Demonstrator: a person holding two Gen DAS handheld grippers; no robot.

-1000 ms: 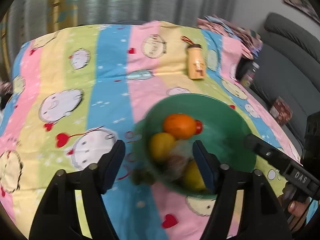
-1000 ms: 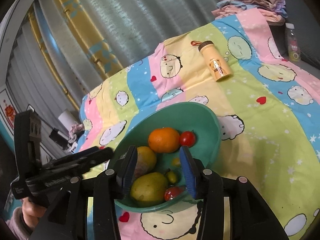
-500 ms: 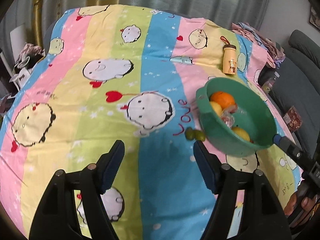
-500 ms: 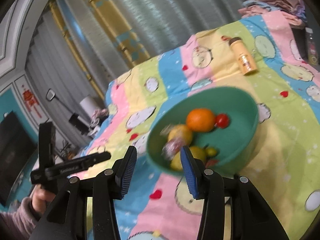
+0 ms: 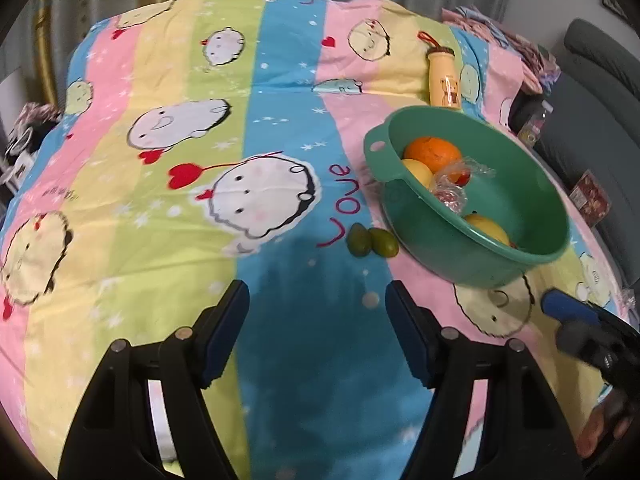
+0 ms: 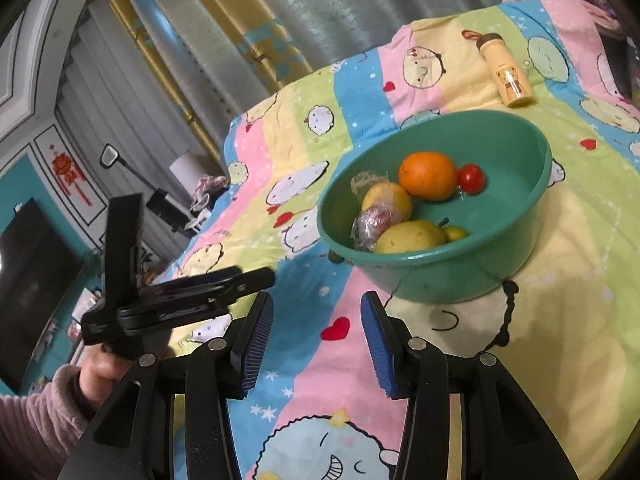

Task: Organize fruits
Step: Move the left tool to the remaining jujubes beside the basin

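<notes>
Two soft, striped widths of cartoon bedspread [image 5: 168, 208] carry everything, and on its right half sits the green basin [image 5: 532, 216], tilted slightly, with a hole-punched handle tab on its rim. Inside it lie an orange [image 6: 428, 176], a yellow pear-like fruit [image 6: 410, 237], a second yellow fruit [image 6: 386, 200], something wrapped in clear film [image 6: 372, 224], a small red tomato [image 6: 471, 178] and a little green fruit [image 6: 455, 234]. Outside, just beside the basin's near wall, two small green fruits [image 5: 372, 242] rest touching each other on the blue stripe. A yellow bottle [image 5: 444, 80] lies on its side beyond the basin. Both tools are empty: the left gripper [image 5: 318, 334] stands with its jaws wide apart above the cloth, aimed short of the stray pair, and the right gripper [image 6: 316, 340] has its jaws parted more narrowly, nothing between them, facing the basin. Judging from this, most fruit is gathered and the pair outside is the step in hand; next the left gripper would need to drop over one green fruit and close gently, since they look small and likely to roll.
</notes>
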